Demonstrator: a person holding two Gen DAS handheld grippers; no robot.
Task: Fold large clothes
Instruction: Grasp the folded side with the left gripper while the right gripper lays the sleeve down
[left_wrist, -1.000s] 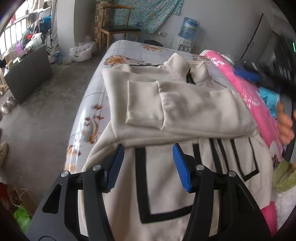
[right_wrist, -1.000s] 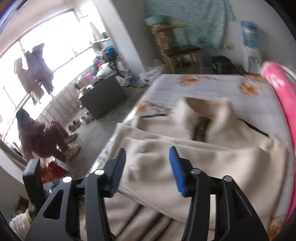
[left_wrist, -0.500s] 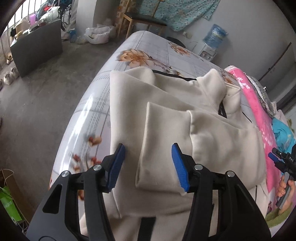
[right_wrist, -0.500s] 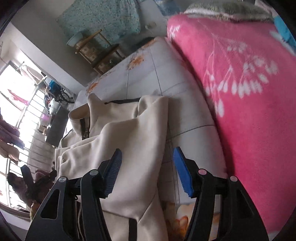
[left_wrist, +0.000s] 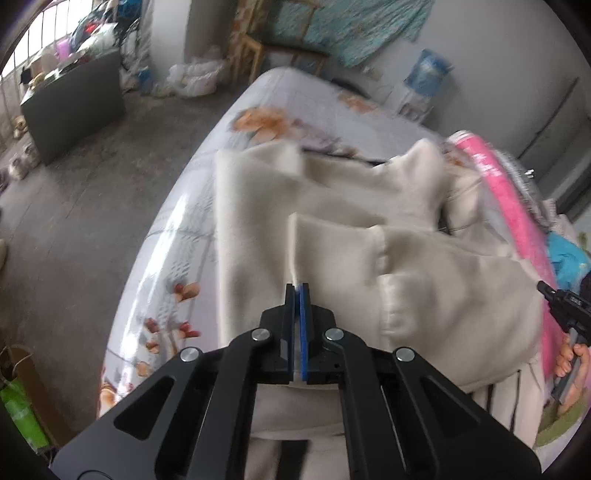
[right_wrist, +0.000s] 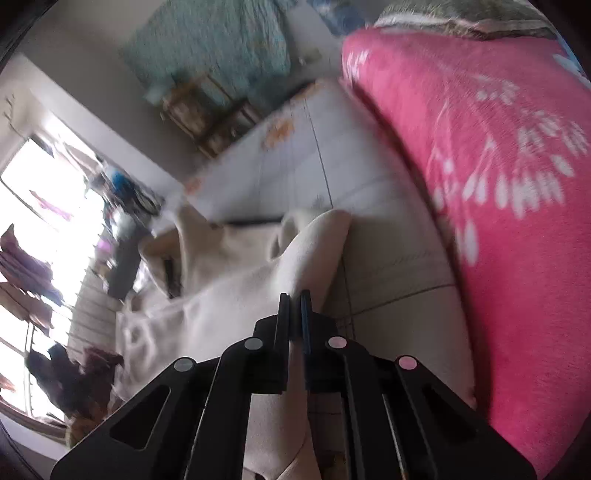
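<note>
A large cream garment (left_wrist: 332, 236) lies spread on the bed (left_wrist: 192, 236), which has a pale sheet with orange flowers; its sleeves are folded in across the body and its collar points toward the far end of the bed. The left gripper (left_wrist: 297, 288) has its blue pads pressed together on the edge of the folded sleeve cuff, on the side of the garment nearest to the floor – a thin ridge of cream cloth rises from between the fingertips. The right gripper (right_wrist: 294, 295) is also closed tight, and it pinches the cream cloth (right_wrist: 229, 295) at the opposite side of the garment, close to the pink blanket (right_wrist: 509, 206) with white flower marks that lies along that side of the bed. In the left wrist view, a hand (left_wrist: 570, 363) holding a black handle shows at the right edge, beside the same pink blanket (left_wrist: 498, 192). Beyond the bed stand a wooden chair (left_wrist: 273, 48) and a water bottle (left_wrist: 428, 70) – both are blurred
</note>
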